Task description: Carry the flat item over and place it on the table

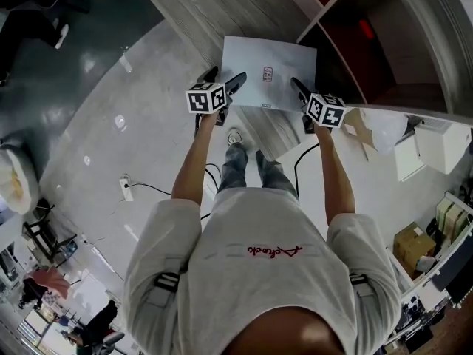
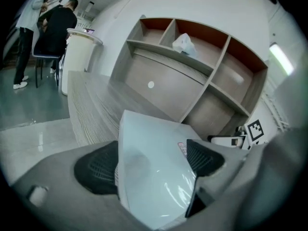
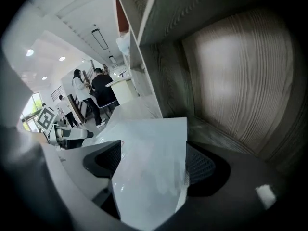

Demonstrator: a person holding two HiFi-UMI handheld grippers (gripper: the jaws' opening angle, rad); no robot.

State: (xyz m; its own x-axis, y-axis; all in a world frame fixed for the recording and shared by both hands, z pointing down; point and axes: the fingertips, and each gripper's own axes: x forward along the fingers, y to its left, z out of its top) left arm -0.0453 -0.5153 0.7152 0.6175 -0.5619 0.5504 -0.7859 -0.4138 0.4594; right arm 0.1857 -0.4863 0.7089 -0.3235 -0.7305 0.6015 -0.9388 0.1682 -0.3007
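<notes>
Arms [image 1: 194,157] extended, left hand-held gripper [image 2: 150,163] clamped, right hand-held gripper [image 3: 154,163] clamped

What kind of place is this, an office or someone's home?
Probably an open office or lab: a glossy floor, a built-in wooden shelf unit with open compartments, cardboard boxes, and people at a white counter.

A glossy pale floor [image 1: 96,139] meets a raised wood-grain platform [image 1: 192,9] before open wooden shelving [image 2: 202,76], white walls [image 2: 192,4] and ceiling strip lights [image 3: 100,38]

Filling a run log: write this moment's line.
left tongs: gripping white packet | right tongs: gripping white packet | white packet: before wooden shelves
</notes>
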